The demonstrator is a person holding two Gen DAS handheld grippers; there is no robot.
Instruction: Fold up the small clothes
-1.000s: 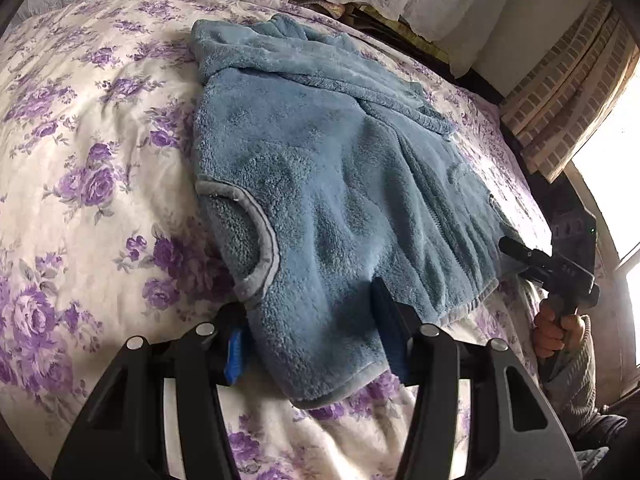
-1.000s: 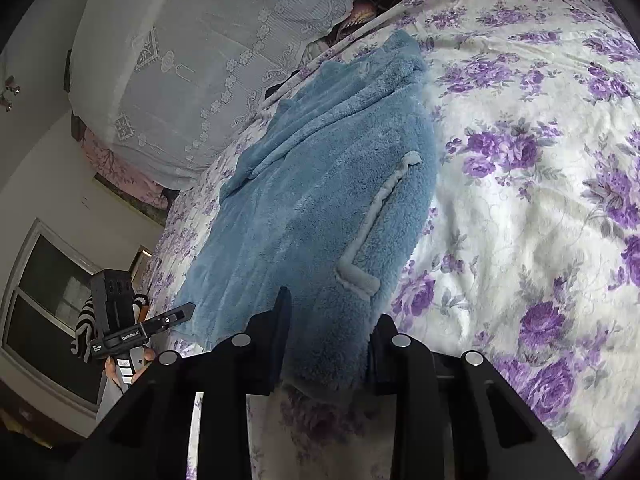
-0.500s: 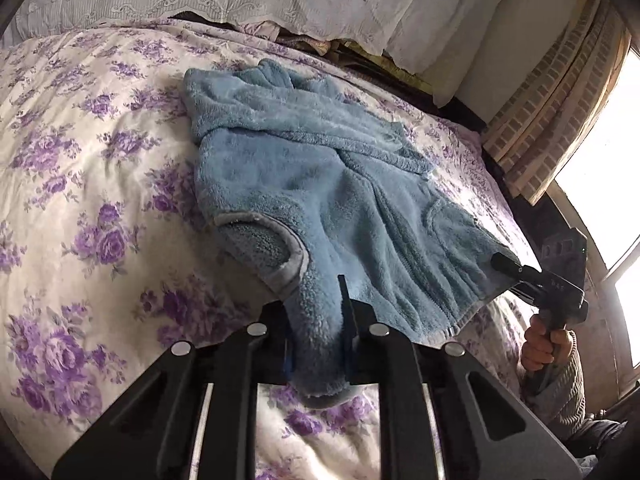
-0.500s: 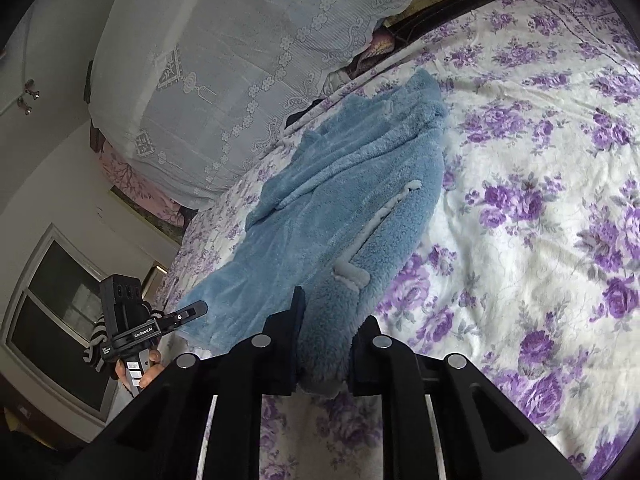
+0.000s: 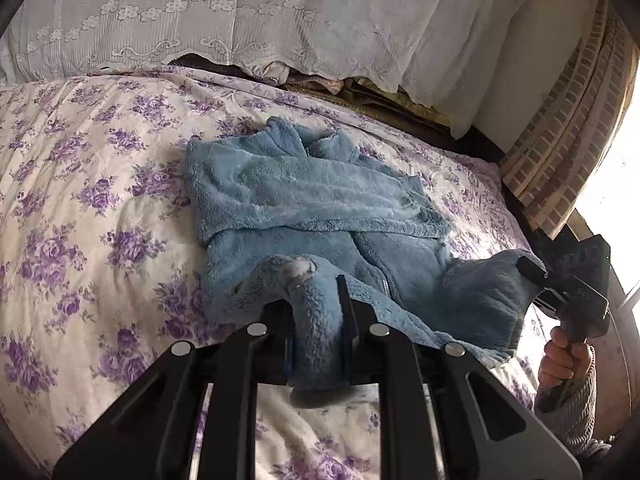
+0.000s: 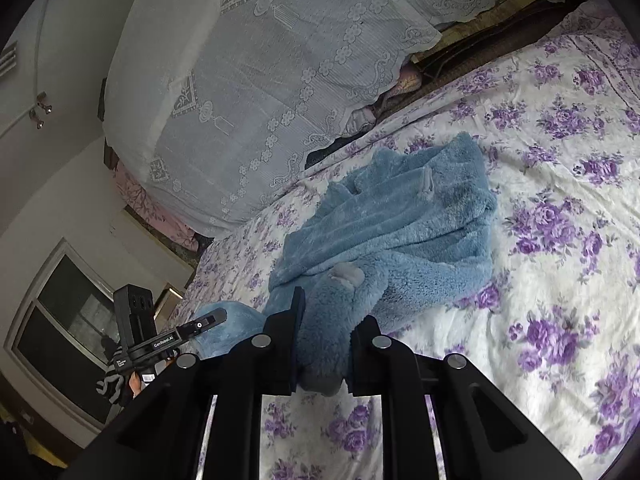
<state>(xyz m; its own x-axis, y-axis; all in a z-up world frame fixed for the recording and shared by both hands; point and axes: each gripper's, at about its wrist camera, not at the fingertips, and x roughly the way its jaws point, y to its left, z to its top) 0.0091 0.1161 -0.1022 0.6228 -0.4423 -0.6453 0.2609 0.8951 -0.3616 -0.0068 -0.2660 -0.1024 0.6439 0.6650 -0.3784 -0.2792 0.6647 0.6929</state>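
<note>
A fluffy blue fleece jacket (image 5: 320, 200) lies on the floral bedspread (image 5: 80, 200), its sleeves folded across the chest; it also shows in the right wrist view (image 6: 400, 224). My left gripper (image 5: 318, 320) is shut on the jacket's near hem corner and holds it lifted off the bed. My right gripper (image 6: 326, 336) is shut on the other hem corner, also lifted. Each gripper shows in the other's view: the right one (image 5: 532, 270) at the far right, the left one (image 6: 216, 314) at the lower left.
A lace-covered pile of bedding (image 5: 280, 20) lines the head of the bed. A brick-pattern curtain (image 5: 560, 140) and a bright window stand at the right. In the right wrist view a dark window (image 6: 68, 320) is at the left.
Both grippers have closed on the jacket's bottom hem corners and lifted them up off the bed and toward the collar. The lower part of the jacket now bunches up.
</note>
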